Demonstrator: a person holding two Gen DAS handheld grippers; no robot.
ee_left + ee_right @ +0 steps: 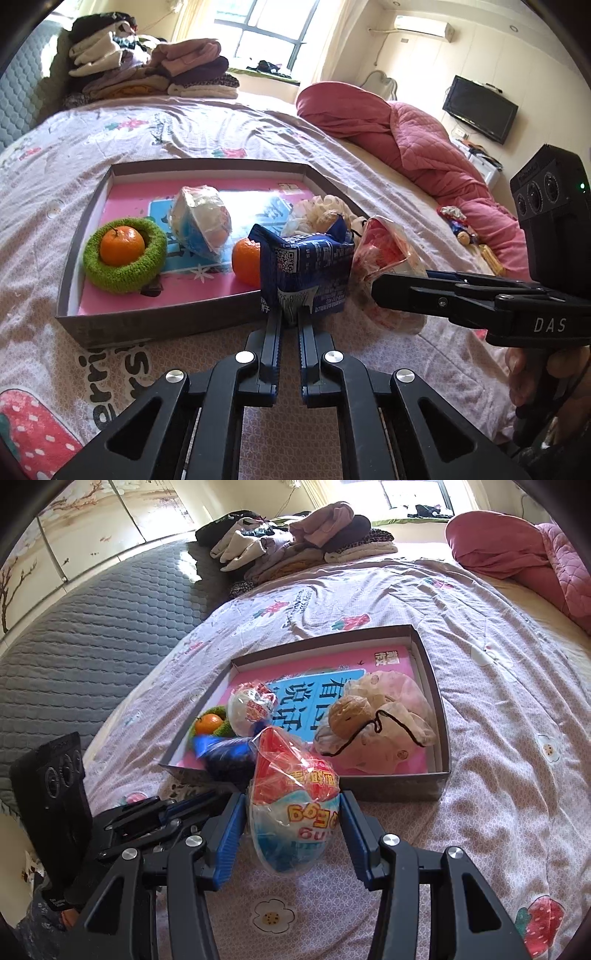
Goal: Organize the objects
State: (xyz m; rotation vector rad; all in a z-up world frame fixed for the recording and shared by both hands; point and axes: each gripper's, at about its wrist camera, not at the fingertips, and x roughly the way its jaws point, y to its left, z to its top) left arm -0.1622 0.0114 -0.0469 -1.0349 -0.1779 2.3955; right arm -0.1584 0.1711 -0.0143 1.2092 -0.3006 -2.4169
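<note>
My left gripper (290, 317) is shut on a dark blue snack packet (304, 271), held over the near edge of the grey shallow box (155, 328). My right gripper (293, 812) is shut on a red and white wrapped toy egg (295, 812), held just before the box's near wall (399, 788). In the box lie an orange in a green knitted ring (123, 254), a second orange (246, 262), another wrapped egg (203, 223) and a cream plush toy (376, 720). The right gripper also shows in the left wrist view (376, 291).
The box sits on a bed with a pink printed sheet (221, 125). Folded clothes (147, 66) are stacked at the far end. A rose quilt (424, 147) lies to the right, with small items (461, 225) beside it. A grey quilted mat (92, 635) lies left.
</note>
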